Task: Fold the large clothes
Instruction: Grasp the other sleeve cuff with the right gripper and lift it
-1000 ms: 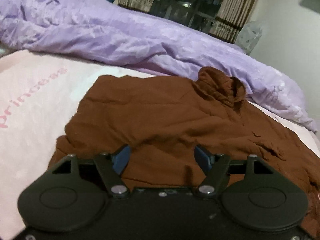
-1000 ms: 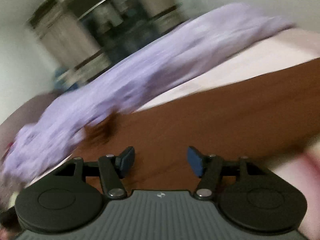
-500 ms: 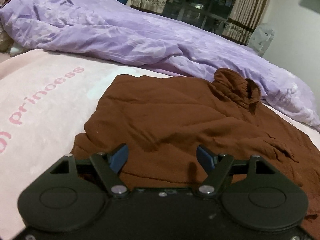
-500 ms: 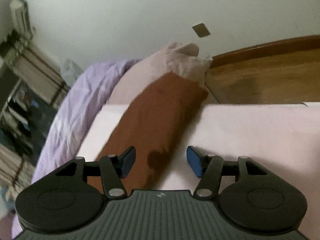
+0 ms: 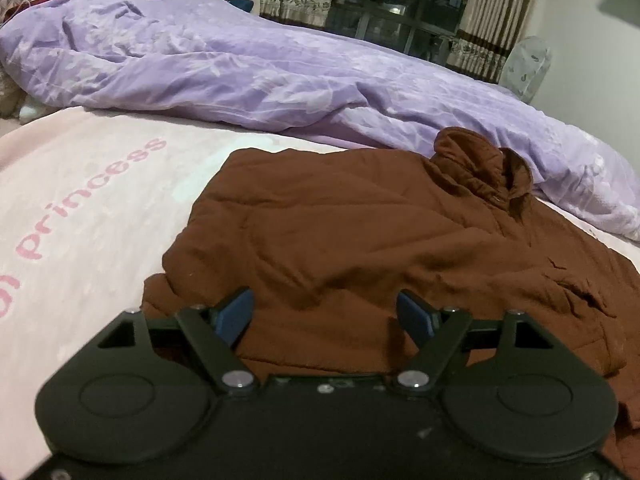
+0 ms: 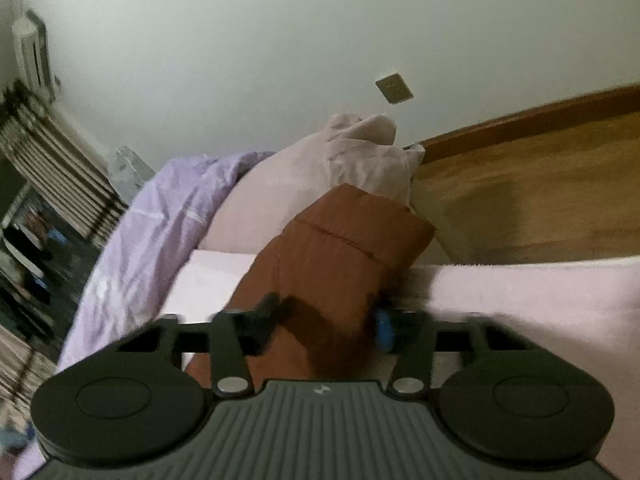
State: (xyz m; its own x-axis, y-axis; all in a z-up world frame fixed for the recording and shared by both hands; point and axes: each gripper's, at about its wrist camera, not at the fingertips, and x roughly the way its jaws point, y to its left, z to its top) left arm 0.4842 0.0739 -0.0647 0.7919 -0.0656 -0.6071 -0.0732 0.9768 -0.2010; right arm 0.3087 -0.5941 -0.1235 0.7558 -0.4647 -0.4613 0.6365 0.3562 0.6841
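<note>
Two hand-held grippers work over one brown padded jacket (image 5: 360, 248) spread on the pink bed blanket (image 5: 88, 208), its collar toward the purple duvet (image 5: 280, 72). It looks soft, puffy and light, likely to slump, so seams, hem or cuff seem the best holds. The left hand-held gripper (image 5: 326, 312) hovers wide open just above the hem. The right hand-held gripper (image 6: 324, 324), blurred, straddles the sleeve (image 6: 344, 248); whether it has closed I cannot tell.

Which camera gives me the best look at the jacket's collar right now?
Left wrist: the brown jacket lies spread on the bed, its collar raised at the far edge. Right wrist shows only a sleeve-like strip, no collar.
</note>
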